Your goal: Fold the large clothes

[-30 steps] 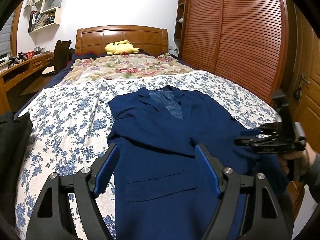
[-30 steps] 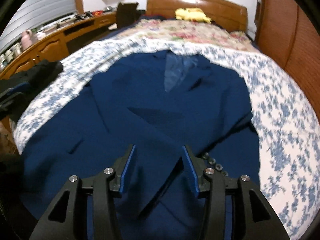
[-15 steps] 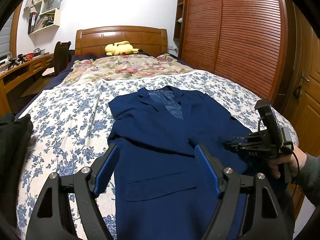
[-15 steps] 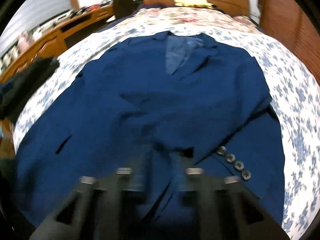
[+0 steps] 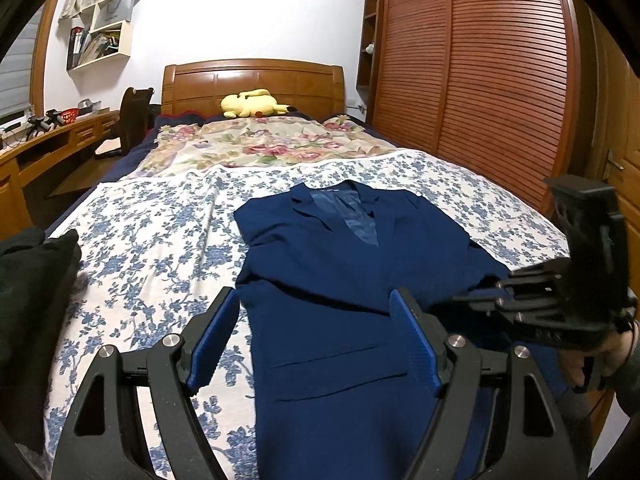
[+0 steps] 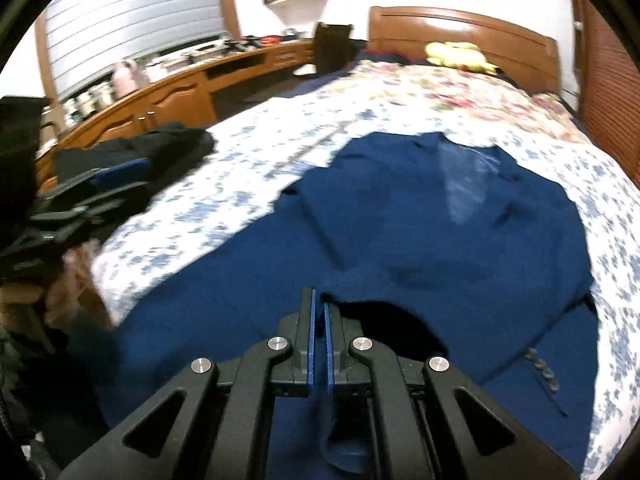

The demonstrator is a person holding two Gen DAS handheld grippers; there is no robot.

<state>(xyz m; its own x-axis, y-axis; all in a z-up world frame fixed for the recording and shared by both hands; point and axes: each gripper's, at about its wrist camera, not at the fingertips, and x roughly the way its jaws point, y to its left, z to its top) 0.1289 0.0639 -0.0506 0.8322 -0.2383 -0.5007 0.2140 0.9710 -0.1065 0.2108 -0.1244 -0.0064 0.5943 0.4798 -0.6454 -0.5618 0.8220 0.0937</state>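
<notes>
Indoors, blue-floral bed [image 5: 152, 248], louvred wardrobe [image 5: 472, 80]; left gripper [image 5: 312, 340] agape, empty; right gripper [image 6: 319, 344] pinching navy jacket [image 6: 420, 240]

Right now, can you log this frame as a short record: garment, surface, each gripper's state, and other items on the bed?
garment: navy blue suit jacket, lying front-up, collar toward the headboard
surface: bed with blue-and-white floral sheet
left gripper: open, above the jacket's lower part, holding nothing
right gripper: shut on a lifted fold of the jacket's fabric
sleeve detail: row of dark cuff buttons showing
other items: yellow plush toy by the wooden headboard; dark clothing at the bed's edge
</notes>
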